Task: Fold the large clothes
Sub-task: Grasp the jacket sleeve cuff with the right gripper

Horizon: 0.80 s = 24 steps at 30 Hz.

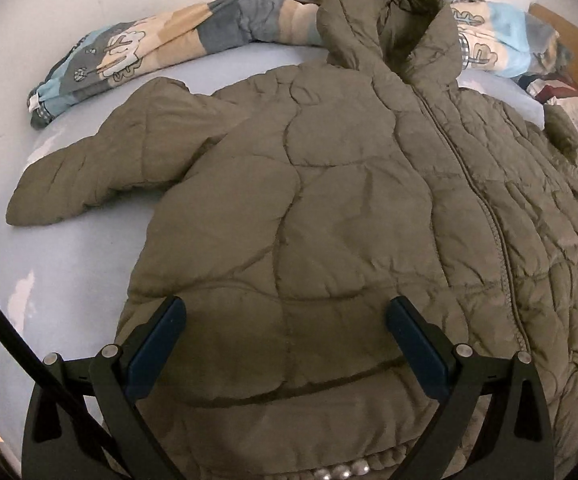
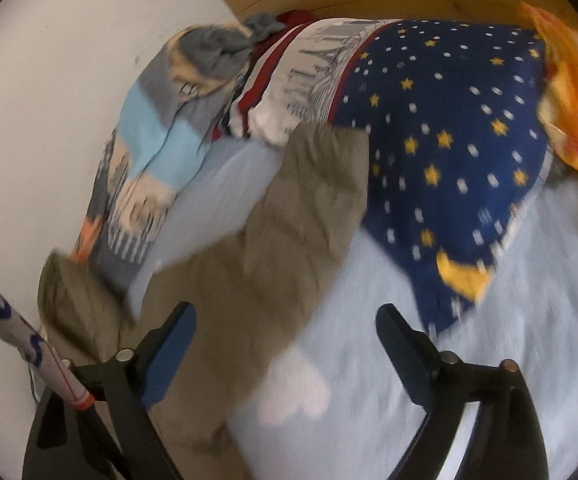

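Legibly, no brand or writing shows on anything; the blanket (image 1: 125, 50) print is too blurred to read. Olive quilted jacket (image 1: 329, 200) lies front-up and zipped on the bed (image 1: 69, 248), hood (image 1: 389, 20) toward the far edge, sleeve (image 1: 101, 164) spread left. Left gripper (image 1: 285, 336) hovers wide open over the hem, holding nothing. Right gripper (image 2: 285, 344), also wide open and empty, is above the other sleeve (image 2: 289, 220), beside a starred pillow (image 2: 449, 120).

Both wrist views overlook jacket (image 1: 329, 200); right blurred.
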Motion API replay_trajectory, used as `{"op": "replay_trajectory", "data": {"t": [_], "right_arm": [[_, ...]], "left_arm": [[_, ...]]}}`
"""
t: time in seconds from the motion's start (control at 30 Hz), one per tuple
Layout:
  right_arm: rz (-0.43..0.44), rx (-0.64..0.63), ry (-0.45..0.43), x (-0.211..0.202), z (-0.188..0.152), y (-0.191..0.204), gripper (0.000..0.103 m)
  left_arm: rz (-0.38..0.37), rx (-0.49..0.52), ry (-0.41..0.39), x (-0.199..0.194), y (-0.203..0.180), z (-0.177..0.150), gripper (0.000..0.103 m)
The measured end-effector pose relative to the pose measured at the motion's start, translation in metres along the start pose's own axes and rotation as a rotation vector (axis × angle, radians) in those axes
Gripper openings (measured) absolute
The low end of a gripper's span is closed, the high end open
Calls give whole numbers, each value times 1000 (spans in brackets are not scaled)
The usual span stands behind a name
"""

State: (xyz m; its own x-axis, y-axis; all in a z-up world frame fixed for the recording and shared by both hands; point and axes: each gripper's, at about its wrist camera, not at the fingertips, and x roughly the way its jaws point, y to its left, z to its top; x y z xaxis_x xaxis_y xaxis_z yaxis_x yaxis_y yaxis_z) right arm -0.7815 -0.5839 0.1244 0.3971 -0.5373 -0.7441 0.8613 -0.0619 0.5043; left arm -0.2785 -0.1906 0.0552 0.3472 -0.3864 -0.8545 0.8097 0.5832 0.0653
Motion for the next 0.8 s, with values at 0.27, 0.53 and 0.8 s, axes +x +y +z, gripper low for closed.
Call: {"op": "replay_trajectory", "data": {"t": [0.27,0.53,0.8], "right_arm": [[-73,26,-8,63,59,-29,54],[-80,45,-25,106,88,-42,46],[-149,25,-76,98,85,-51,5]], "left_arm": [[-6,49,-32,1,4,-8,101],[-15,39,-24,5,7,-9,101],[-9,35,-20,5,6,-10,101]]}}
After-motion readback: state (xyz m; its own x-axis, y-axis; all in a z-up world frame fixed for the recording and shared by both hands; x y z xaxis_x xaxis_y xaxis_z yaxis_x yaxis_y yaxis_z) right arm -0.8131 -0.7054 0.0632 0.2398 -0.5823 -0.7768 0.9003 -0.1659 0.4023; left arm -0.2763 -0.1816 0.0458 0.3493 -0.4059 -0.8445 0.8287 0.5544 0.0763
